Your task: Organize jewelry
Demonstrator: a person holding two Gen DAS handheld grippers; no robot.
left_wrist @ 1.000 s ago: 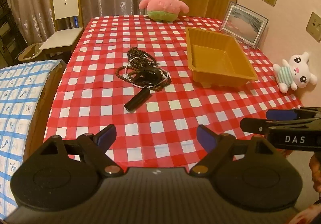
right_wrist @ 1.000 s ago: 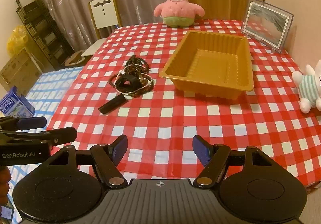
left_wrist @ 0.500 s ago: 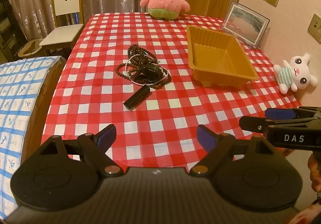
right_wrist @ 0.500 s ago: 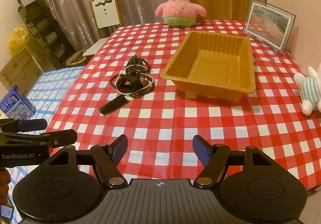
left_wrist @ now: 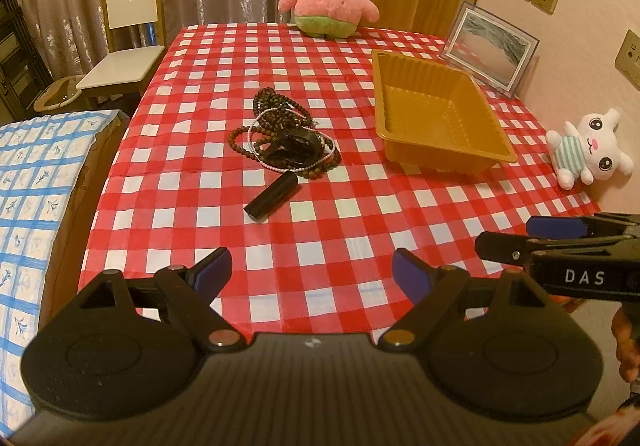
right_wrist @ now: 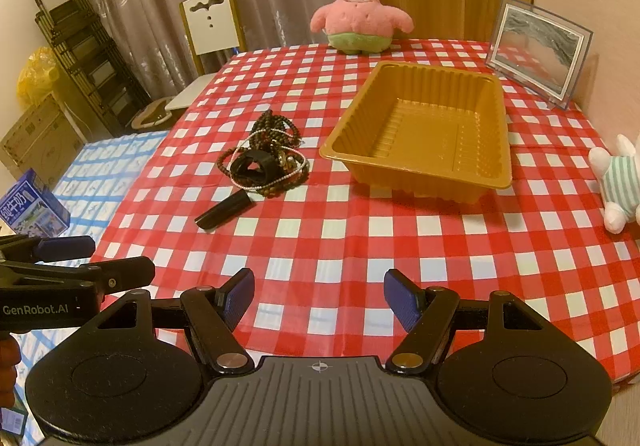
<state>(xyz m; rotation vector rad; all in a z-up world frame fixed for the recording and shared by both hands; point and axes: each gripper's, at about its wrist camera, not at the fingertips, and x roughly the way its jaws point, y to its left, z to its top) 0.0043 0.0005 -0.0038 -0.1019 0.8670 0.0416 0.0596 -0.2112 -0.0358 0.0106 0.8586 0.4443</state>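
I hold both tools above the near edge of the table (left_wrist: 192, 54), nothing between their jaws: the left gripper (left_wrist: 312, 270) stands wide and the right gripper (right_wrist: 319, 296) also wide. The jewelry pile (left_wrist: 282, 140), beads tangled around a black band, lies near the middle of the table, with a black tube (left_wrist: 272, 196) just beside it. The gold tray (right_wrist: 420, 134) is empty, toward the right edge. I think one pinch may drag several strands together and spill them short of the tray
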